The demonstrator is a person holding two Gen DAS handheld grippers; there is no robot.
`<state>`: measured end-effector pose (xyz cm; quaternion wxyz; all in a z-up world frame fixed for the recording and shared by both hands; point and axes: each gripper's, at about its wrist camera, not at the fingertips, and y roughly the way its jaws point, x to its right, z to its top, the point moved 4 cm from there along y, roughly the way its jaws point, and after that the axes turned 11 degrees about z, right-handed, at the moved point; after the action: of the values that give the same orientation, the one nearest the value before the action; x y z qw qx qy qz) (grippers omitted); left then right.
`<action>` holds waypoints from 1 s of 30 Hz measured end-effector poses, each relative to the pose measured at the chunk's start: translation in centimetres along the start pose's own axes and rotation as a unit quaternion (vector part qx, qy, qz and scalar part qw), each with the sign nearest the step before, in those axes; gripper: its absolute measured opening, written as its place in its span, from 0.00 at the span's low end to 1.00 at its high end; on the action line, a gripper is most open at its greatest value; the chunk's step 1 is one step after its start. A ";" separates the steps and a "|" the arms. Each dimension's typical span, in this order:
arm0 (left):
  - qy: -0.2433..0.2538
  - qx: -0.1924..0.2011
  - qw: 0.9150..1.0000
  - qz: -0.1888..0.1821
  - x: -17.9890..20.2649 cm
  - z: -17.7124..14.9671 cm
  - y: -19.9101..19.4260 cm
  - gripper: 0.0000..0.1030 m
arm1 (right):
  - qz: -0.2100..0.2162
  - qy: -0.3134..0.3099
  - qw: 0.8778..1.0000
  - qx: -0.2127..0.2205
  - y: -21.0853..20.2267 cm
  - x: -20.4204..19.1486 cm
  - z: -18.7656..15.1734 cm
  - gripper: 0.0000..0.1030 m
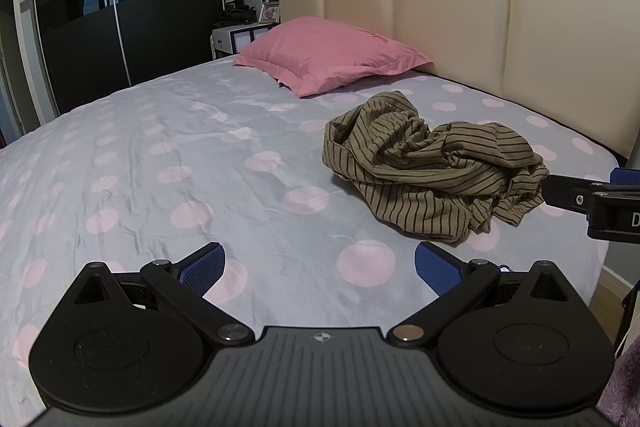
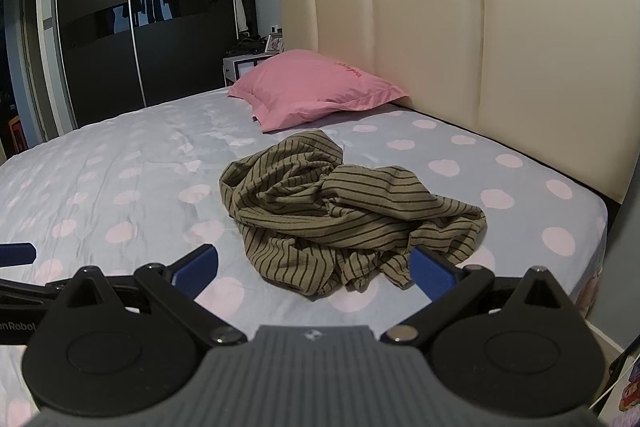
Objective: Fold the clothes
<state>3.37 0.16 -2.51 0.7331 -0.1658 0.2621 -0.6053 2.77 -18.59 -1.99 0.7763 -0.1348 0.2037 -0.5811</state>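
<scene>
A: Where does the crumpled olive-brown shirt with thin dark stripes (image 2: pixel 344 215) lie?

B: On the bed's pale grey sheet with pink dots (image 2: pixel 120 195), toward the right side, near the cream padded headboard (image 2: pixel 520 67) and nearer than the pink pillow (image 2: pixel 316 89). It is bunched in a heap, not spread.

A: Does it have a long axis?

B: Roughly. In the right wrist view the heap runs from far left to near right, with a flatter striped panel trailing toward the near edge. Which end is collar or hem I cannot tell.

A: And the left gripper (image 1: pixel 320 267)?

B: It hovers above bare sheet, to the left of the shirt and apart from it. Its jaws stand wide apart with nothing between the blue pads (image 1: pixel 202 269).

A: The right gripper (image 2: pixel 314 267)?

B: Also spread wide, holding nothing. The shirt's near edge shows between its jaws, and the right blue pad sits just beside the fabric; whether it touches I cannot tell.

A: Anything holding things?

B: A white bedside cabinet (image 2: pixel 244 67) at the far side carries small framed items, too small to make out.
</scene>
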 end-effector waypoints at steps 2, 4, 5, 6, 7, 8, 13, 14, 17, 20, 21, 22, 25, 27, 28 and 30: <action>0.000 -0.001 1.000 0.000 0.1 0.0 0.0 1.00 | 0.000 0.000 1.000 0.000 0.0 0.0 0.0 0.99; 0.001 -0.001 1.000 0.000 0.1 0.0 0.1 1.00 | 0.000 0.001 1.000 -0.001 0.0 0.0 0.0 0.99; 0.001 -0.002 1.000 -0.001 0.2 0.0 0.1 1.00 | 0.000 0.001 1.000 -0.001 0.0 0.0 0.0 0.99; 0.002 -0.002 1.000 -0.001 0.2 0.0 0.1 1.00 | 0.000 0.000 1.000 -0.001 0.0 0.0 -0.1 0.99; 0.002 -0.002 1.000 -0.001 0.2 0.0 0.1 1.00 | 0.001 0.000 1.000 -0.001 0.0 0.0 -0.1 0.99; 0.002 -0.003 1.000 -0.001 0.3 0.0 0.1 1.00 | 0.001 0.000 1.000 -0.001 0.0 0.0 -0.1 0.99; 0.002 -0.004 1.000 -0.001 0.3 -0.1 0.2 1.00 | 0.002 0.001 1.000 -0.002 0.0 0.2 -0.1 0.99; 0.003 -0.005 1.000 -0.001 0.3 -0.2 0.2 1.00 | 0.002 0.001 1.000 -0.003 0.0 0.2 -0.1 0.99; 0.004 -0.006 1.000 -0.001 0.4 -0.2 0.2 1.00 | 0.003 -0.001 1.000 -0.005 0.0 0.2 -0.2 0.99; 0.005 -0.006 1.000 -0.002 0.3 -0.2 0.2 1.00 | 0.004 -0.002 1.000 -0.006 0.0 0.1 -0.2 0.99; 0.005 -0.006 1.000 -0.002 0.3 -0.2 0.2 1.00 | 0.004 -0.002 1.000 -0.006 0.0 0.1 -0.2 0.99; 0.005 -0.007 1.000 -0.002 0.3 -0.2 0.2 1.00 | 0.004 -0.002 1.000 -0.006 0.1 0.1 -0.2 0.99; 0.004 -0.008 1.000 -0.003 0.3 -0.2 0.2 1.00 | 0.004 -0.003 1.000 -0.007 0.1 0.0 -0.2 0.99; 0.004 -0.010 1.000 -0.003 0.3 -0.2 0.3 1.00 | 0.004 -0.003 1.000 -0.007 0.1 0.0 -0.2 0.99; 0.004 -0.010 1.000 -0.002 0.3 -0.3 0.3 1.00 | 0.004 -0.003 1.000 -0.007 0.1 0.1 -0.2 0.99; 0.004 -0.010 1.000 -0.002 0.4 -0.2 0.4 1.00 | 0.004 -0.002 1.000 -0.008 0.1 0.1 -0.2 0.99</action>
<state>3.59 -0.12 -2.98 0.7292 -0.1712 0.2713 -0.6044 2.82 -18.67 -2.23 0.7779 -0.1418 0.2070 -0.5761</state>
